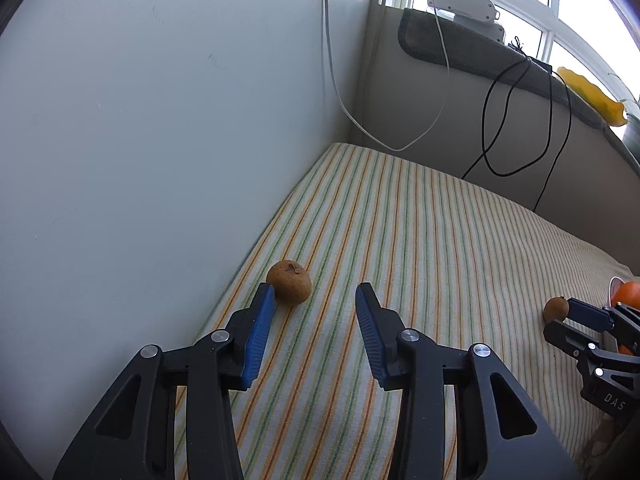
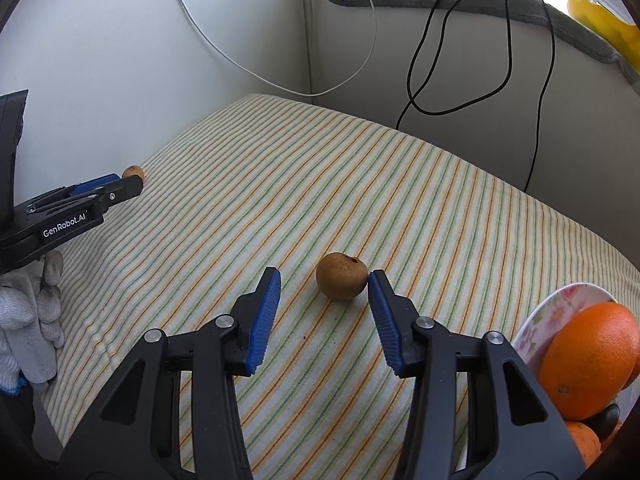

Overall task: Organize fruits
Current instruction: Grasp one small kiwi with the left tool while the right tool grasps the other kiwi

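Note:
A brown round fruit (image 1: 289, 282) lies on the striped cloth (image 1: 420, 240) near the wall. My left gripper (image 1: 316, 298) is open, and its left fingertip is right next to this fruit. A second brown fruit (image 2: 342, 276) lies mid-cloth. My right gripper (image 2: 325, 284) is open around it, with the right pad touching or nearly touching it. A flowered plate (image 2: 560, 308) at the right holds oranges (image 2: 592, 364). Each gripper also shows in the other's view: the right gripper (image 1: 560, 316) and the left gripper (image 2: 124, 186).
A pale wall (image 1: 160, 140) runs along the cloth's left edge. White and black cables (image 2: 420, 60) hang down the back wall. A grey mat, a white power strip (image 1: 460, 0) and a yellow object (image 1: 592, 96) sit on the window ledge. A gloved hand (image 2: 28, 312) holds the left gripper.

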Available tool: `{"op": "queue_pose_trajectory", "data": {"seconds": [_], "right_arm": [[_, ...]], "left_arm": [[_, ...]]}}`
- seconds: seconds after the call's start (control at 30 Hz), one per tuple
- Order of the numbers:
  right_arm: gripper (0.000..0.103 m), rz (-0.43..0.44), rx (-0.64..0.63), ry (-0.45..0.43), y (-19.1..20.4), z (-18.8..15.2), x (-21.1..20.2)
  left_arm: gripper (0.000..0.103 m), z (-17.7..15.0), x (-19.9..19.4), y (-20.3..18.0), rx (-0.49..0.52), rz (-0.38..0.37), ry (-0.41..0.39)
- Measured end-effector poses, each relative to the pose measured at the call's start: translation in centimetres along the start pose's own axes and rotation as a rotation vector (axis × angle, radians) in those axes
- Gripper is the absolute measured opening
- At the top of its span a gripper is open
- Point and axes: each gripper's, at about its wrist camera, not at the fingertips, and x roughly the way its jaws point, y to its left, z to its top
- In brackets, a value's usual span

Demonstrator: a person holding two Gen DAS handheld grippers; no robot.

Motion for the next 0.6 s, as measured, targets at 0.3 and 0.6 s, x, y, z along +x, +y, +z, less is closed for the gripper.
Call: {"op": "queue_pose_trajectory", "data": {"seconds": [0.3, 0.6], "right_arm": [[0.041, -0.047, -0.012, 0.037, -0.3, 0.3, 1.1], [0.029, -0.048, 0.015, 0.029, -1.1, 0.4, 1.1]], "left_arm": [[0.038, 0.7, 1.5, 0.4, 0.002, 0.052, 0.032], [0.022, 0.7, 2.3, 1.0, -0.022, 0.057, 0.050]]}}
